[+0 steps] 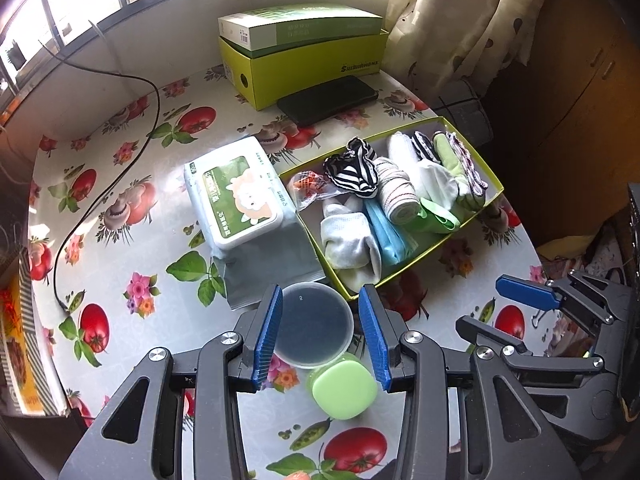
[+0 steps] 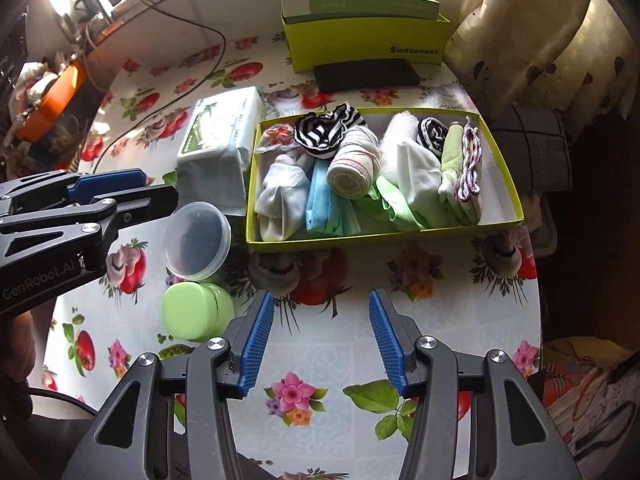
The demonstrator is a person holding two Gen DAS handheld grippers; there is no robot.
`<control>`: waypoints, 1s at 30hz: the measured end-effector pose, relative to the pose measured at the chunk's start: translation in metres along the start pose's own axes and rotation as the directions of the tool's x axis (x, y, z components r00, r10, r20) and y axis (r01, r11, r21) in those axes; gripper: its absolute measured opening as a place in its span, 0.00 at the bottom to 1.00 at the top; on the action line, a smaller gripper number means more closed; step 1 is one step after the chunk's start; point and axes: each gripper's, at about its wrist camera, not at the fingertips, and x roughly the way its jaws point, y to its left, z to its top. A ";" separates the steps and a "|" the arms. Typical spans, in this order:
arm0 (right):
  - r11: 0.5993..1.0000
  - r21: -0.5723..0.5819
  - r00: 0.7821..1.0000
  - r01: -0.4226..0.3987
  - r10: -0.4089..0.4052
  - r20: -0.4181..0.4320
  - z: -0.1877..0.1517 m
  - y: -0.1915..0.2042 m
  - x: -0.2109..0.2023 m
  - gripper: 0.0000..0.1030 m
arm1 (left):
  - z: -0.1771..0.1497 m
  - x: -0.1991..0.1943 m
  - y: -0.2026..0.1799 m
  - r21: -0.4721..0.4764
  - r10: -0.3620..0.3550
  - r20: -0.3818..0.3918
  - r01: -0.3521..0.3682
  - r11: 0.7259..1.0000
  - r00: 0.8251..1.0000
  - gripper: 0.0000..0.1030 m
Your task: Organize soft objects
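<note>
floral oilcloth table [image 2: 328, 364], window ledge [image 1: 120, 12], spotted curtain [image 1: 460, 12]

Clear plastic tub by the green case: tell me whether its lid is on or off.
On. The clear tub is tipped, and a flat see-through lid covers its mouth, rim seated all round.

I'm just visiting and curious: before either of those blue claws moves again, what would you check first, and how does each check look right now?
1. Left gripper open, nothing held: ok.
2. Right gripper open, nothing held: ok.
3. Soft items inside the shallow green box, none over the rim: ok.
4. Clear round tub sits right between the left fingers; a forward move might knock it: not ok.
5. Green lidded container touching the tub: cannot tell.
6. Wipes pack beside the box, outside it: ok.
</note>
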 end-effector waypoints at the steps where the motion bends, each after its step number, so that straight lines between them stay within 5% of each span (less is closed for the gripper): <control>1: 1.000 0.000 1.000 0.000 0.000 -0.002 0.000 0.000 0.000 0.48 | -0.001 0.000 0.000 -0.002 -0.006 -0.001 0.006 1.000 1.000 0.40; 30: 1.000 0.002 1.000 -0.004 0.004 -0.030 -0.004 0.000 0.010 0.48 | -0.001 0.012 0.002 -0.017 -0.002 -0.040 0.001 1.000 0.999 0.40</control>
